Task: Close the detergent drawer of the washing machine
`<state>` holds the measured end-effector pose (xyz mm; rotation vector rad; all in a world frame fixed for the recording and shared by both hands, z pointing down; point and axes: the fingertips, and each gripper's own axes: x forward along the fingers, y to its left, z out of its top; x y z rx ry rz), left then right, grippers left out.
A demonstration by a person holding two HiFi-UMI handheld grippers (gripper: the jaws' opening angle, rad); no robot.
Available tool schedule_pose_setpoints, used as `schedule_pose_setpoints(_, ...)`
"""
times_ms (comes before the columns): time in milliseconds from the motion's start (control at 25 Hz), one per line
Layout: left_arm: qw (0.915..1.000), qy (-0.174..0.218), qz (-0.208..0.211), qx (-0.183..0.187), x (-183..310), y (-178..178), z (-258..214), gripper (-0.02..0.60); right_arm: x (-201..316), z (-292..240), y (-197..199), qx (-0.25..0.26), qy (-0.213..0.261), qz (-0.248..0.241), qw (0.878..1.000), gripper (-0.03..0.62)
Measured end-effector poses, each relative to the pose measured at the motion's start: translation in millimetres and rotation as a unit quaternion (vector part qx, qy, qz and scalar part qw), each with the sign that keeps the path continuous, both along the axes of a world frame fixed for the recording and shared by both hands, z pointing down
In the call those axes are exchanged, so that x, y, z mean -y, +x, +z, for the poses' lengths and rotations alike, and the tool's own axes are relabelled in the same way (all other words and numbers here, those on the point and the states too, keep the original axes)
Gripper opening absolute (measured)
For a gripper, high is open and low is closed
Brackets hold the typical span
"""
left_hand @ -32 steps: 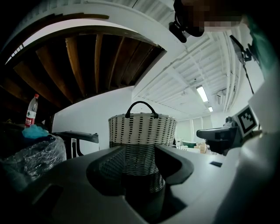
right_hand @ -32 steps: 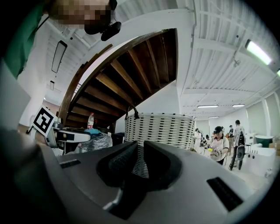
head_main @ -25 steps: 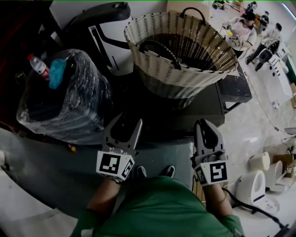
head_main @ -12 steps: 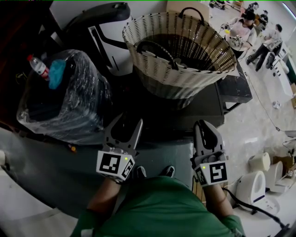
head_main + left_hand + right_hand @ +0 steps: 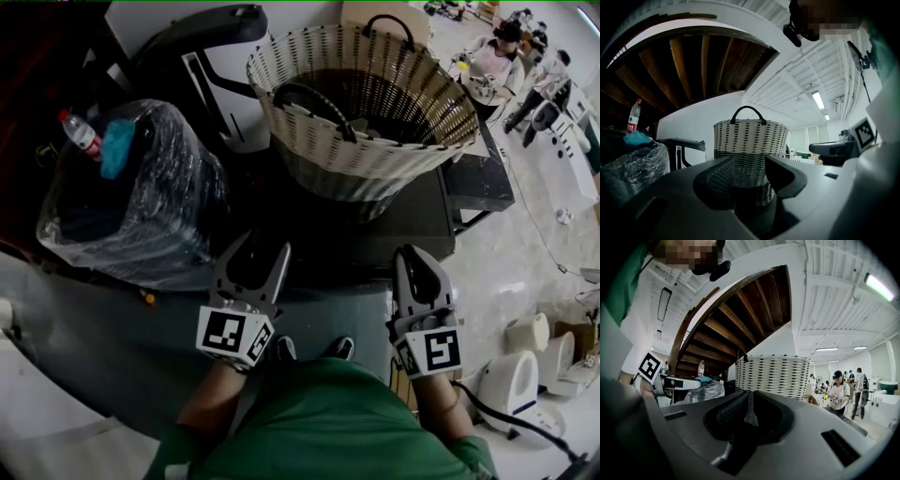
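Detergent drawer: not in any view, so its heading can't be called. Left tool (image 5: 265, 242) has its jaws wide apart and empty. Right tool (image 5: 412, 249) has just been closing to a thin slit, nothing inside. Ahead sits the woven basket (image 5: 375, 141) on the dark desk (image 5: 427, 225), with a plastic-wrapped bundle (image 5: 131, 202) to the left. Both tools are unmoved since a second ago.
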<state>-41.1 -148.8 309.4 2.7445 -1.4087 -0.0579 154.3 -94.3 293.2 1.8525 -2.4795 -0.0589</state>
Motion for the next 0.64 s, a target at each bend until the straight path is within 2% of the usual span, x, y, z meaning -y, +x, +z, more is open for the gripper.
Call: schedule_pose_setpoints(640,0.9997,-0.011,-0.023,0.003,-9,20,8,0.213,2,11,22,0.002,-0.015,-0.018,1.000,0.055)
